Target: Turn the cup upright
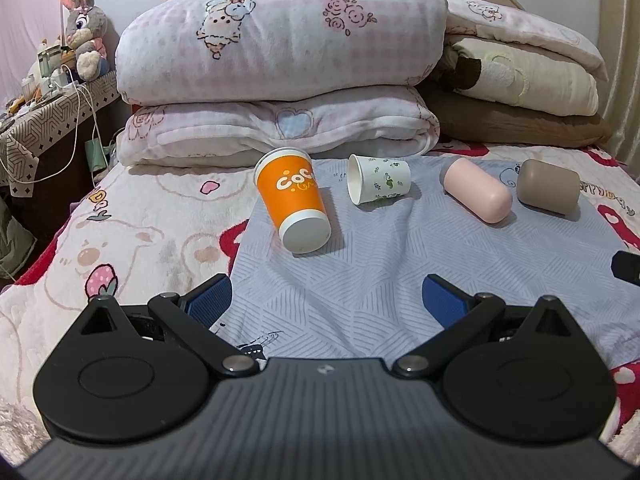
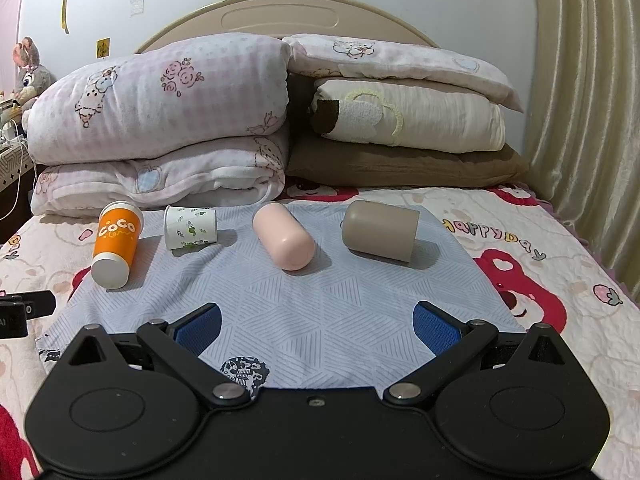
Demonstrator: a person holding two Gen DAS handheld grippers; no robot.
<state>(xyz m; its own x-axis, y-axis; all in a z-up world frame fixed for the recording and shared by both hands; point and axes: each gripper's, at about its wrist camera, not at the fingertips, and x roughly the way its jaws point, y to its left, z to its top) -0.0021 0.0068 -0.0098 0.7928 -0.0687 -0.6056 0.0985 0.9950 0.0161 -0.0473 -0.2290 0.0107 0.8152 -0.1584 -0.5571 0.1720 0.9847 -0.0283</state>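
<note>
Several cups lie on their sides on a grey-blue cloth [image 1: 360,264] [image 2: 320,300] on the bed. From left to right: an orange paper cup [image 1: 294,200] [image 2: 116,240] with its base toward me, a small white flowered paper cup [image 1: 378,179] [image 2: 191,227], a pink cup [image 1: 478,191] [image 2: 284,236] and a taupe cup [image 1: 548,186] [image 2: 380,230]. My left gripper [image 1: 326,300] is open and empty, a little short of the orange cup. My right gripper [image 2: 318,326] is open and empty, short of the pink and taupe cups.
Folded quilts [image 1: 280,72] [image 2: 160,120] and pillows [image 2: 404,120] are stacked at the headboard behind the cups. A cluttered bedside table [image 1: 52,100] with a plush rabbit stands at the left. A curtain [image 2: 580,120] hangs at the right. The other gripper's tip shows at each view's edge [image 1: 628,266] [image 2: 24,310].
</note>
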